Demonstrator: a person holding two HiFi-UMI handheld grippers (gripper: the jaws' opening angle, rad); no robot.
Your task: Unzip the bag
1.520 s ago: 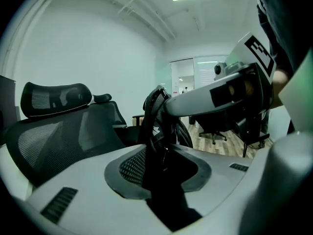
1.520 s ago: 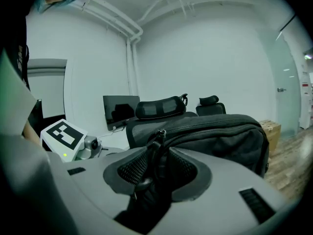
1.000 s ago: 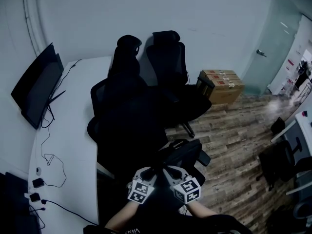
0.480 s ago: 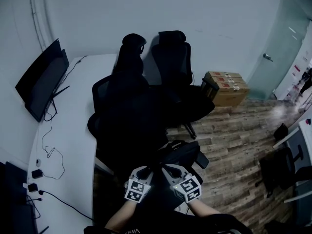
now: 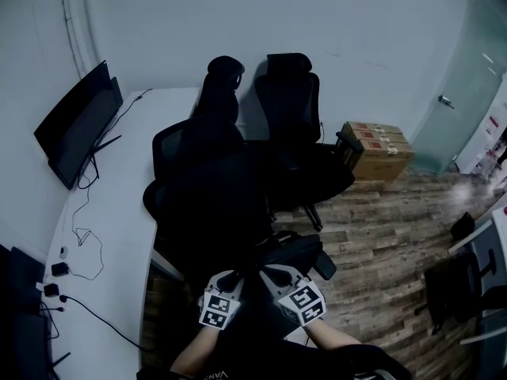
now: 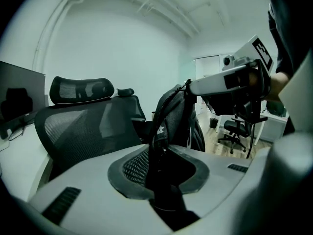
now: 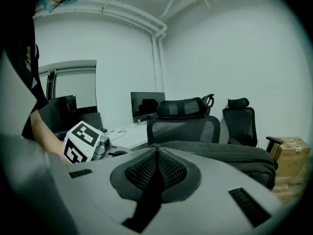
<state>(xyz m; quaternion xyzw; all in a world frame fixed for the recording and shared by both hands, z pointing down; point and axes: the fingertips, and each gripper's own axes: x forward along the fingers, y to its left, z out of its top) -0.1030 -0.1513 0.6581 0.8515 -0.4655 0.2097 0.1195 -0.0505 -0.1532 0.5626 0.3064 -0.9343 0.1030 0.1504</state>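
A dark backpack (image 5: 295,253) sits on a chair seat just ahead of me, low in the head view. My left gripper (image 5: 237,275) is shut on a dark fold at the bag's edge (image 6: 172,112); its jaws have just been closing with that fabric between them. My right gripper (image 5: 266,272) is right beside it, and it shows as a white body with a marker cube (image 6: 230,77) in the left gripper view. The right gripper (image 7: 156,150) has its jaws together, tips against the bag's grey top edge (image 7: 220,153). Whether something thin is pinched there is hidden.
Two black office chairs (image 5: 207,172) (image 5: 290,109) stand beyond the bag. A white desk (image 5: 119,212) with a monitor (image 5: 75,133) and cables runs along the left. Cardboard boxes (image 5: 379,145) lie on the wood floor at the right.
The head view has swung a little, so the chairs and boxes sit further right in the picture. Both grippers stay close together at the bag.
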